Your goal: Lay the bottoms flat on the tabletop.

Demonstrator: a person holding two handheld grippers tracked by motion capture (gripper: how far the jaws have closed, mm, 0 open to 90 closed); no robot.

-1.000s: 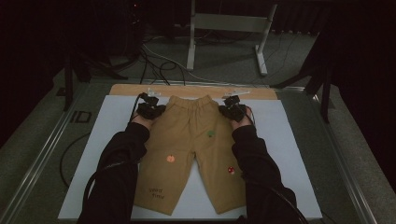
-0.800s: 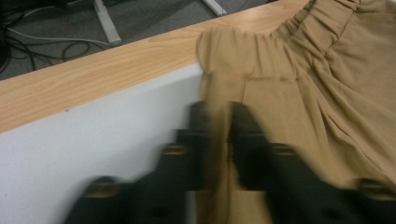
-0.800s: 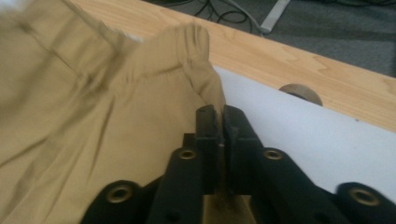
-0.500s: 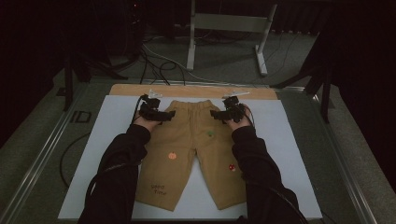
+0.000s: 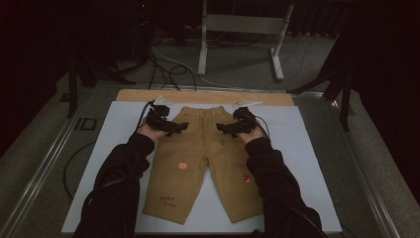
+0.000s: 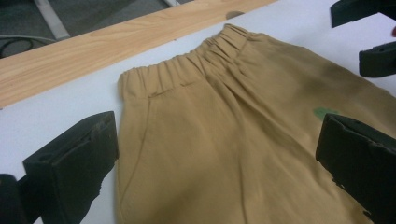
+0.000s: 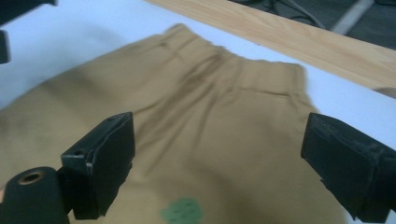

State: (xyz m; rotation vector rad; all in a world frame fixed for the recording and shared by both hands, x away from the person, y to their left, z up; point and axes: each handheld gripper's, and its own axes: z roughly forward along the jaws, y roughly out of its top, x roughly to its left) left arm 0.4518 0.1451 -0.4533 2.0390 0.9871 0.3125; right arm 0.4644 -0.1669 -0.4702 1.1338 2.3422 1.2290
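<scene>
White worktop [image 5: 114, 148]: tan trousers [image 5: 198, 163] lie flat, waistband below both grippers. Left gripper [image 5: 179, 128] and right gripper [image 5: 222, 129] fingers just opened, now spread, nothing pinched; earlier they sat closed at the waistband corners.

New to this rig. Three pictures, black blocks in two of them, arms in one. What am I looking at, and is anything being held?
No robot here: a person holds a two-jaw tool in each hand. The high view looks down from above the person's side; the left gripper and right gripper point toward each other over the waist end of the tan trousers. The other two pictures come from cameras riding on each gripper, so the black blocks at the bottom corners are that gripper's own jaws.

The trousers lie flat on a white sheet over a table with a wooden strip at the far edge. Both grippers' jaws have just been opening; they stand wide above the cloth, pressing on nothing. Nothing is held.
</scene>
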